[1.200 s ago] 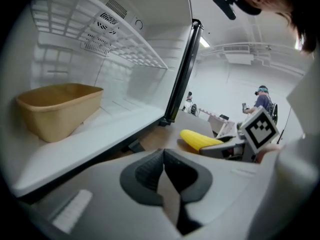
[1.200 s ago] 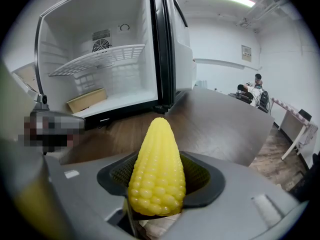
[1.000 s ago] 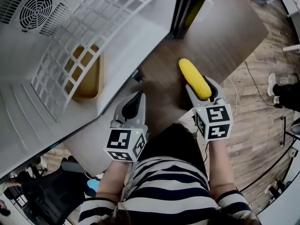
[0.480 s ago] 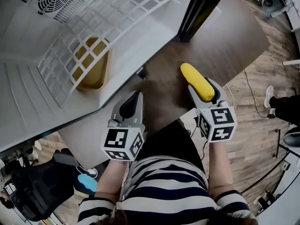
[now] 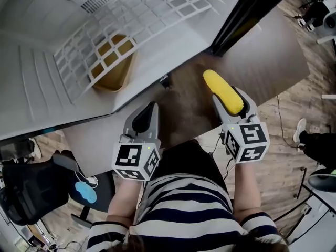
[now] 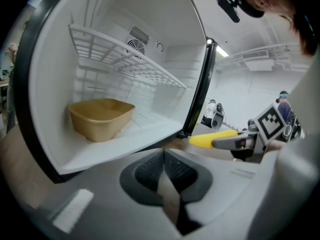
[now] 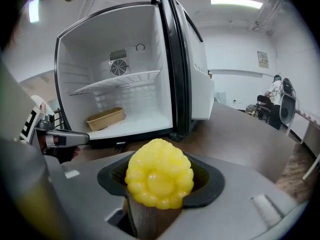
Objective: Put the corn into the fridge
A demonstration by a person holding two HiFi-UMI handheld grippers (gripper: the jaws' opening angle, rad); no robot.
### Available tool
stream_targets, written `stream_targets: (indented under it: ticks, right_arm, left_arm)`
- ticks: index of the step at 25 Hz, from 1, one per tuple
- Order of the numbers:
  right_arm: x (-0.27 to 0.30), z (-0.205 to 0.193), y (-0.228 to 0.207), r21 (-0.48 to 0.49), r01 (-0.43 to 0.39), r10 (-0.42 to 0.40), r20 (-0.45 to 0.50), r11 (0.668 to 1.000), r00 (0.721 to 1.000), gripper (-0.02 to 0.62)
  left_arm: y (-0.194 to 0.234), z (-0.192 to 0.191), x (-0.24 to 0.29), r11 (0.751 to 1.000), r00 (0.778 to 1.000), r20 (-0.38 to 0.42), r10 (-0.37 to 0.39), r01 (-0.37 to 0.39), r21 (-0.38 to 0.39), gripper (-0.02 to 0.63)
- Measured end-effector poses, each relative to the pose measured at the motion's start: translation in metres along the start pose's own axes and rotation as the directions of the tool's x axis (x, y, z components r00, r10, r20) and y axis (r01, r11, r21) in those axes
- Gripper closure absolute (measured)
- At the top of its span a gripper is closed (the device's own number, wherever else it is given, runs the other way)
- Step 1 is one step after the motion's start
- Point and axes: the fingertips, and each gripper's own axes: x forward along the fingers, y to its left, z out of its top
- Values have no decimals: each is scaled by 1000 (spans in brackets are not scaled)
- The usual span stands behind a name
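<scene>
— How far along is it?
— The grey right gripper (image 5: 230, 101) clamps the yellow corn cob (image 5: 219, 87) over the brown wooden table (image 5: 262, 51), outside the open white fridge (image 5: 176, 46). The grey left gripper (image 5: 148, 112) is closed and empty.
— What's left?
— Carrying it inside and releasing it, I'd judge.

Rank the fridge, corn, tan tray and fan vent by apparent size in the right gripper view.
1. fridge: largest by far.
2. corn: looks big only because it is right at the camera; its true rank against the tan tray is unsure.
3. tan tray.
4. fan vent: smallest.
</scene>
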Motion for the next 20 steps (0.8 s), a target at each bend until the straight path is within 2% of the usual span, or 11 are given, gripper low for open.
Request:
stream_targets:
  ticks: [10,20]
  right_arm:
    - [22,49,18,-61,-126,131,88,990,987,344]
    - [62,87,57,-123,-237,254,146,964,956,344]
  left_arm:
    - [17,8,-16,989,989,55,139,-137,-47,606]
    - [42,6,-41,957,955,95,283,-273,-100,606]
